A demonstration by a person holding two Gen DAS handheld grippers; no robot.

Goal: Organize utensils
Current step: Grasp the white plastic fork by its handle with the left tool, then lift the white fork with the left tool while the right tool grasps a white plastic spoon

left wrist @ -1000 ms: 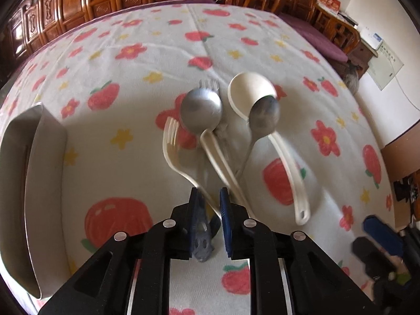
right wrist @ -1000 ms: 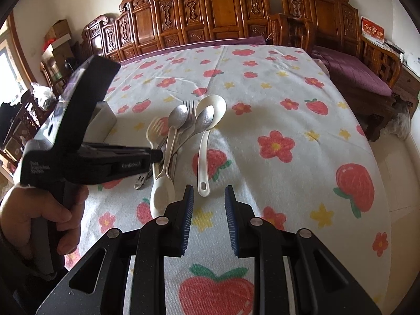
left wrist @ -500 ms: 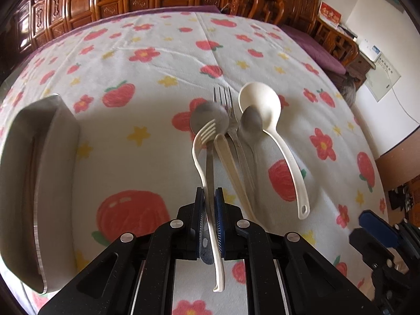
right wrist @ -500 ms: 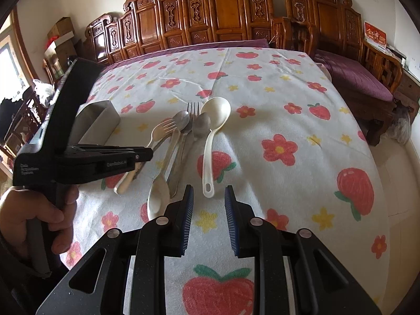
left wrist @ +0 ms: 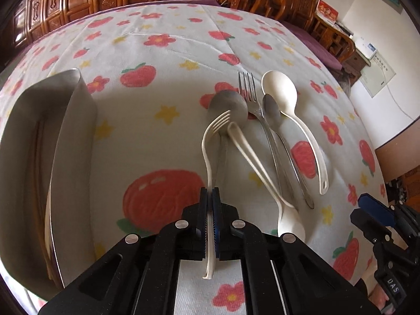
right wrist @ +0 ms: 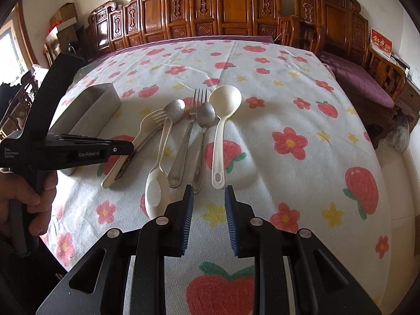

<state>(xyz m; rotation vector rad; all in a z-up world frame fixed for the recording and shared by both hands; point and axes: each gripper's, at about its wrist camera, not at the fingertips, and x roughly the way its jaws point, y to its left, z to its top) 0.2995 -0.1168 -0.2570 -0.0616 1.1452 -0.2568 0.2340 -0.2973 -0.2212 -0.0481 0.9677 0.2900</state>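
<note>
My left gripper (left wrist: pixel 209 193) is shut on the handle of a cream plastic fork (left wrist: pixel 207 147), held above the floral tablecloth; the fork also shows in the right wrist view (right wrist: pixel 147 126). On the cloth lie a metal spoon (left wrist: pixel 229 106), a metal fork (left wrist: pixel 249 92), a second metal spoon (left wrist: pixel 273 115), a cream ladle (left wrist: pixel 282 92) and a cream plastic spoon (left wrist: pixel 288 223). A steel utensil box (left wrist: pixel 63 141) lies to the left. My right gripper (right wrist: pixel 209 197) is open and empty, just short of the utensil handles.
The steel box also shows in the right wrist view (right wrist: pixel 86 113), left of the utensils. Carved wooden chairs (right wrist: pixel 223 8) line the table's far edge. The table's right edge (right wrist: pixel 378 162) drops to the floor.
My left gripper has lifted the cream fork off the pile and swung a little left toward the steel box. The right gripper has stayed still and open.
</note>
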